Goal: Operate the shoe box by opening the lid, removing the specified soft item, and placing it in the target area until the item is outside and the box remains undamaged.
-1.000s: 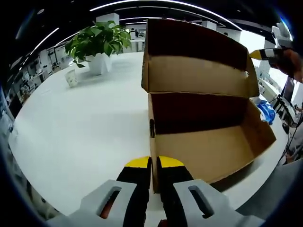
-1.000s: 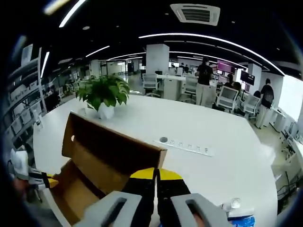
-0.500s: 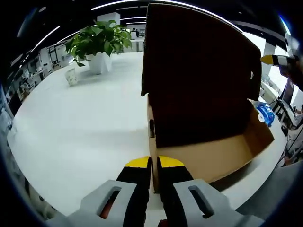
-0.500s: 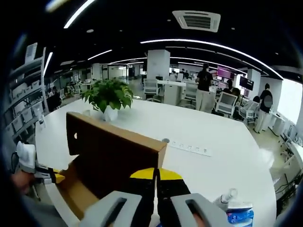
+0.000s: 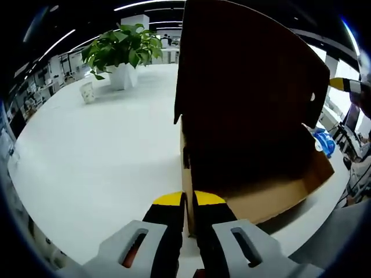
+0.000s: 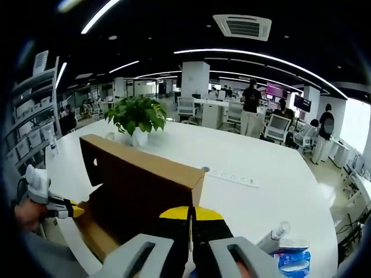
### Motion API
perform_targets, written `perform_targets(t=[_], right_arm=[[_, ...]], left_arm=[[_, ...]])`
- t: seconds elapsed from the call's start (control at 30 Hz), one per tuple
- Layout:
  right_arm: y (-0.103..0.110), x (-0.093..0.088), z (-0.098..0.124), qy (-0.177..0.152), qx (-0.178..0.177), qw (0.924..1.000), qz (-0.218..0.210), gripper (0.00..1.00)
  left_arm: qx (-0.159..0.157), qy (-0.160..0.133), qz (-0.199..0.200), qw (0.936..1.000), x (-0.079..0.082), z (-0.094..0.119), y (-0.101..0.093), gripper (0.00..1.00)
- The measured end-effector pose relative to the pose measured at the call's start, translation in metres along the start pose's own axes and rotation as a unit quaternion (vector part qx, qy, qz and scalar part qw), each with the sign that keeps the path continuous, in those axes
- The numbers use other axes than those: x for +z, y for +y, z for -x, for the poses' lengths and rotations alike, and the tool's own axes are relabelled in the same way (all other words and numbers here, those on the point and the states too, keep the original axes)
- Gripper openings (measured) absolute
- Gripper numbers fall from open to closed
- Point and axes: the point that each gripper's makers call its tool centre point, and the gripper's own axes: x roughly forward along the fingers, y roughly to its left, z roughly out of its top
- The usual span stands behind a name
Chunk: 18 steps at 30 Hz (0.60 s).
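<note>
Both grippers pinch the brown cardboard shoe box (image 5: 255,191) on the round white table (image 5: 98,150). The left gripper (image 5: 188,201) is clamped on the box's near wall edge, reaching level over the tabletop. The right gripper (image 6: 190,213) is closed on the raised lid (image 6: 139,179), which stands just ahead of its jaws.

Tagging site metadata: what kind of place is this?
Likely an open-plan office: desks with chairs and people standing behind, ceiling light strips, and a big white table with a potted plant.
</note>
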Motion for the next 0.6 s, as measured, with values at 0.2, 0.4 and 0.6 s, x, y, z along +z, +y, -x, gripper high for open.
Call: perform_targets(t=[0.2, 0.4, 0.6], right_arm=[[0.007, -0.018, 0.006, 0.014, 0.005, 0.9999, 0.007, 0.00], [0.014, -0.047, 0.005, 0.030, 0.008, 0.9995, -0.012, 0.00], [0.015, -0.053, 0.009, 0.028, 0.009, 0.9995, -0.012, 0.00]], left_arm=[[-0.008, -0.004, 0.006, 0.9999, 0.001, -0.001, -0.003, 0.05], [-0.011, -0.005, 0.006, 0.9999, 0.001, -0.001, -0.004, 0.07], [-0.012, -0.007, 0.007, 0.9999, 0.001, -0.002, -0.003, 0.07]])
